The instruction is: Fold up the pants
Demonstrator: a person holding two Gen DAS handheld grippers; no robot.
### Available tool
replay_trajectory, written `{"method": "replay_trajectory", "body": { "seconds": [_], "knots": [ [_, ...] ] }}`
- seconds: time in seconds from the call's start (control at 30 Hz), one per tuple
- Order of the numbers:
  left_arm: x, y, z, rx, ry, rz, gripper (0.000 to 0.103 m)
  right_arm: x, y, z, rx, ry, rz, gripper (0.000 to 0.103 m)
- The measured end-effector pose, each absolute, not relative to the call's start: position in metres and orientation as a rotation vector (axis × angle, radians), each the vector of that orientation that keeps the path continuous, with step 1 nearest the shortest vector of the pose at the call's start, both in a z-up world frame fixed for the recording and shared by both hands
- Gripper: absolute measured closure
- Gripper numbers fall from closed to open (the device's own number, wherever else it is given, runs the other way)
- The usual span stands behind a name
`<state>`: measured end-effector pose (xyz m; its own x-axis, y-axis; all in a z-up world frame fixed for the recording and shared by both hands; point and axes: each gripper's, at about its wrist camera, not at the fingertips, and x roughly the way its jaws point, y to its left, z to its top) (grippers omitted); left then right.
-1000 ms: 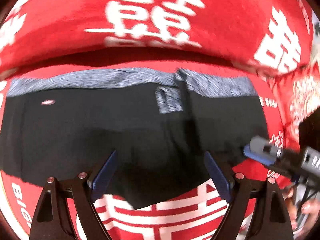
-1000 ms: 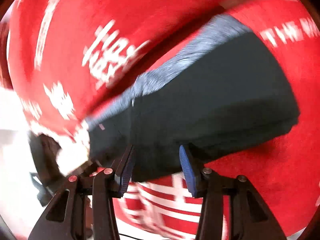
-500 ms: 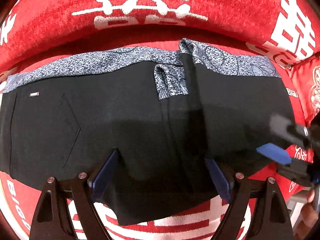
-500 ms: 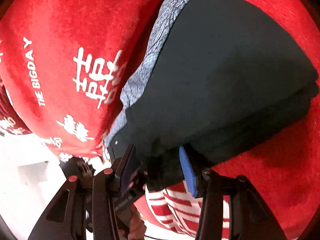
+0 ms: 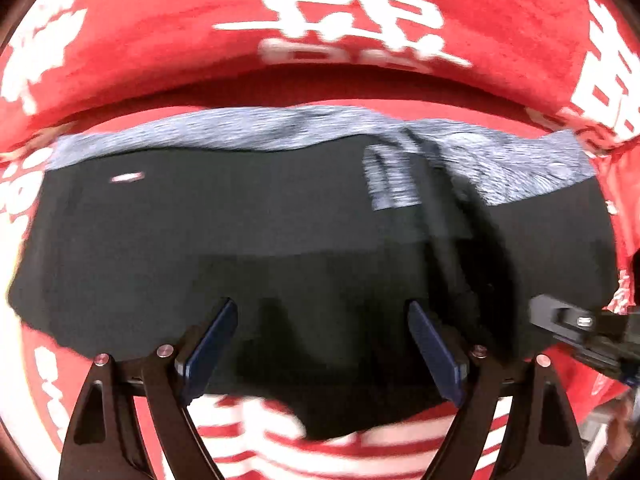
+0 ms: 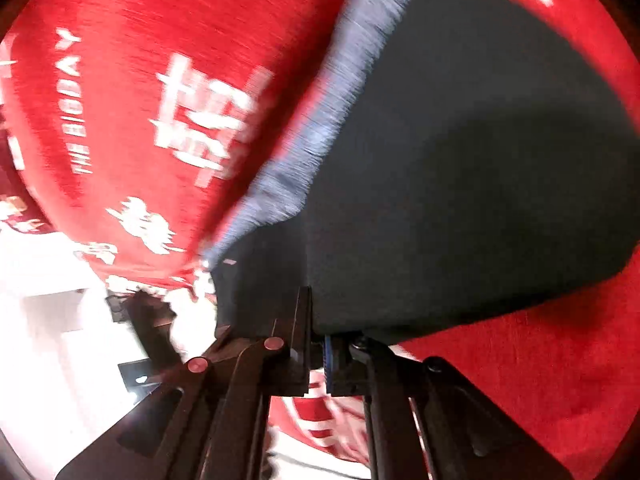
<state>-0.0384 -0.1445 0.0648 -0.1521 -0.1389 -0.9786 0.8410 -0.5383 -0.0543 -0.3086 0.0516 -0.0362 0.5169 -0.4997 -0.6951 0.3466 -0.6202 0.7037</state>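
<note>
Right wrist view: my right tool (image 6: 316, 344) is clamped on the near edge of the pants (image 6: 460, 152), lower centre of frame. Left wrist view: left tool (image 5: 320, 344) gapes wide w/ nothing in it, hovering over the pants (image 5: 240, 248), which fill mid-frame on the red cover (image 5: 140, 48), patterned waistband (image 5: 248, 128) along top. To do this well, I'd grab all layers, lift evenly, keep edges lined up.
</note>
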Motion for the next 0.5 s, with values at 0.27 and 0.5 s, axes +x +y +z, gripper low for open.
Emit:
{"method": "replay_trajectory", "body": {
  "seconds": [0.27,0.5],
  "knots": [
    [-0.033,-0.157,0.099,1.378,0.779,-1.777,0.015,-0.296,0.04,0.006,1.707,0.198,-1.176,0.071],
    [-0.104,-0.153,0.115,1.382,0.779,-1.946,0.015,-0.396,0.063,0.054,1.538,0.166,-1.511,0.062]
  ]
}}
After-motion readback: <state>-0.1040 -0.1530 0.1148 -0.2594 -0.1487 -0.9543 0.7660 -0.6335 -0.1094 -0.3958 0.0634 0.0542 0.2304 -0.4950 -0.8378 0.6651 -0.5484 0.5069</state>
